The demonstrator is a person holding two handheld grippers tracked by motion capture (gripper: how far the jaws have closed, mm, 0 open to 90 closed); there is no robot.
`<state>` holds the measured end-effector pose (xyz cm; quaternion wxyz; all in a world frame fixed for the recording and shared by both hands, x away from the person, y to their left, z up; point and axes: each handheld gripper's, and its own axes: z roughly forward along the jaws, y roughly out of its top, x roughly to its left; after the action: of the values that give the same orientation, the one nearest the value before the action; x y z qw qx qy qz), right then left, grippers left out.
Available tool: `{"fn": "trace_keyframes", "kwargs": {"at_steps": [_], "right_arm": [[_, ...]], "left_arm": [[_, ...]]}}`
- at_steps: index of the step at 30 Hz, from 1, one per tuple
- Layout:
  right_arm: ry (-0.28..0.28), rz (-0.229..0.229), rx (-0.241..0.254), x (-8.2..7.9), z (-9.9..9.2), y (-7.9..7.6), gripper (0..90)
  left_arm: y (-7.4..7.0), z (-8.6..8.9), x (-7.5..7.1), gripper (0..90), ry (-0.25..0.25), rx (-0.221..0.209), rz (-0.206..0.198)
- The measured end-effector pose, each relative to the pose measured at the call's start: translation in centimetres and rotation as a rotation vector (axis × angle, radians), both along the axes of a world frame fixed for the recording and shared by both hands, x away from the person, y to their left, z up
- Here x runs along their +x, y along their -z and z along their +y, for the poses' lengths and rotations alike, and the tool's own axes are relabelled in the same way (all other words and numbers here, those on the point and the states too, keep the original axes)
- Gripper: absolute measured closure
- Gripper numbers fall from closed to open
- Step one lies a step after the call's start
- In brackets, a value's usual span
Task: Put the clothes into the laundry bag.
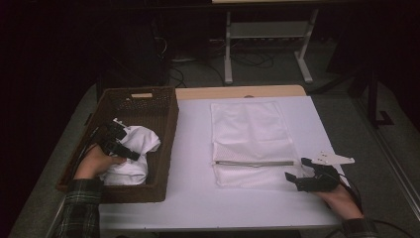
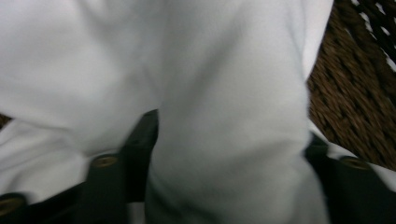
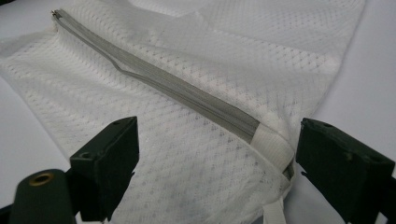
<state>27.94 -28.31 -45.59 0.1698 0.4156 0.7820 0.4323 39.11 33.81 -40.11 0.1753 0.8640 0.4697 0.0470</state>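
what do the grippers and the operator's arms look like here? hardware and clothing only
Both grippers are black with two blocky jaws: left gripper, right gripper. Brass-coloured screw heads sit on the jaw mounts. The right one carries a pale grey three-cornered plate on top. Dark cables trail from the left one. The person wears dark plaid sleeves.

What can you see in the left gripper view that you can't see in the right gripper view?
The left gripper view looks at a bunched white cloth with a fold between its jaws, and the brown woven basket behind it. The right gripper view looks at a flat white mesh bag on the table, with its grey zipper running across and the zipper's end lying between the wide-apart jaws. In both you see two black jaws rising from the bottom and white fabric between them.
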Motion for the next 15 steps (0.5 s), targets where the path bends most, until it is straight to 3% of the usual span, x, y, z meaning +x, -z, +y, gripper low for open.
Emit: {"fn": "trace_keyframes", "kwargs": {"at_steps": [3, 5, 15], "right_arm": [[-0.001, 0.001, -0.001, 0.0, 0.0, 0.0, 12.8], [0.0, 0.001, -0.001, 0.0, 0.0, 0.0, 12.8], [0.001, 0.004, 0.0, 0.0, 0.0, 0.0, 12.8]], "left_arm": [[-0.2, 0.0, 0.0, 52.2, -0.005, 0.002, 0.008], [-0.5, 0.1, 0.2, 56.9, -0.057, -0.012, 0.035], [-1.7, 0.4, -0.2, 61.0, -0.05, -0.027, 0.008]]}}
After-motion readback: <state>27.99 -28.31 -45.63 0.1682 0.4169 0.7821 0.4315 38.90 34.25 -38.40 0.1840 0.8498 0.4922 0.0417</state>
